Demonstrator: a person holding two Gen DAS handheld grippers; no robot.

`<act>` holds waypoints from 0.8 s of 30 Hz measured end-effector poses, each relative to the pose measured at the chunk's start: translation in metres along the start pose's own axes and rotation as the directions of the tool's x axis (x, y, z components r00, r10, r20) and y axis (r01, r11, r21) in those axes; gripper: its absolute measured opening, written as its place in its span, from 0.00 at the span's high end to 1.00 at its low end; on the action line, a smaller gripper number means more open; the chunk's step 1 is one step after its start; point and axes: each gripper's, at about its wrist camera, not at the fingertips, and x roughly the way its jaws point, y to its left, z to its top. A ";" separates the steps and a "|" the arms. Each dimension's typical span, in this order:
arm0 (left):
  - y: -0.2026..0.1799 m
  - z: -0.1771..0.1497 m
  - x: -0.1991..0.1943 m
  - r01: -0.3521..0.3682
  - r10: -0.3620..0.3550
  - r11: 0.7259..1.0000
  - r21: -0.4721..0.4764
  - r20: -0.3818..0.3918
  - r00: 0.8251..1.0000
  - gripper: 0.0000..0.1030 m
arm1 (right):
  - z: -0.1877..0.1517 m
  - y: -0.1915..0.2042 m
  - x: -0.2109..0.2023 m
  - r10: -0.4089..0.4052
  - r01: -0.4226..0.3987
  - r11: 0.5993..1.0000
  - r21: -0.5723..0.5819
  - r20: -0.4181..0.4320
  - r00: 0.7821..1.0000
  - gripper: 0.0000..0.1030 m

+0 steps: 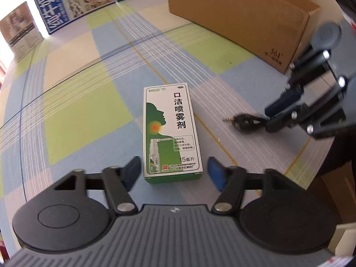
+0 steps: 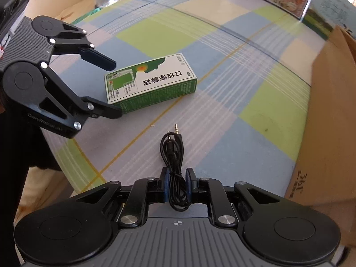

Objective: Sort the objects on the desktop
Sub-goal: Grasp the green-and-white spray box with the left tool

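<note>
A green and white medicine box (image 1: 171, 131) lies flat on the checked tablecloth; it also shows in the right wrist view (image 2: 151, 83). My left gripper (image 1: 174, 173) is open, its blue pads on either side of the box's near end, not touching. My right gripper (image 2: 177, 184) is shut on a coiled black audio cable (image 2: 174, 155), whose plugs point forward. In the left wrist view the right gripper (image 1: 270, 118) holds the cable (image 1: 242, 121) low over the cloth, right of the box.
A brown cardboard box (image 1: 240, 20) stands at the back right; it also shows in the right wrist view (image 2: 331, 115). Printed cartons (image 1: 71, 0) stand at the back left. The table's round edge (image 2: 66, 153) is near, left of my right gripper.
</note>
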 end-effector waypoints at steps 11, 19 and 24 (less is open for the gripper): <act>0.005 0.005 0.001 -0.024 0.025 0.998 -0.052 0.018 1.000 0.32 | -0.010 -0.001 0.009 0.018 -0.019 1.000 0.005 0.139 0.990 0.66; 0.007 0.008 0.013 -0.006 0.006 0.998 -0.056 0.014 1.000 0.31 | -0.009 -0.007 0.014 0.018 -0.024 0.999 0.028 0.169 0.985 0.67; 0.009 0.014 0.020 0.000 0.001 0.999 -0.047 0.015 1.000 0.31 | -0.010 -0.004 0.016 0.023 -0.028 0.999 0.027 0.178 0.984 0.78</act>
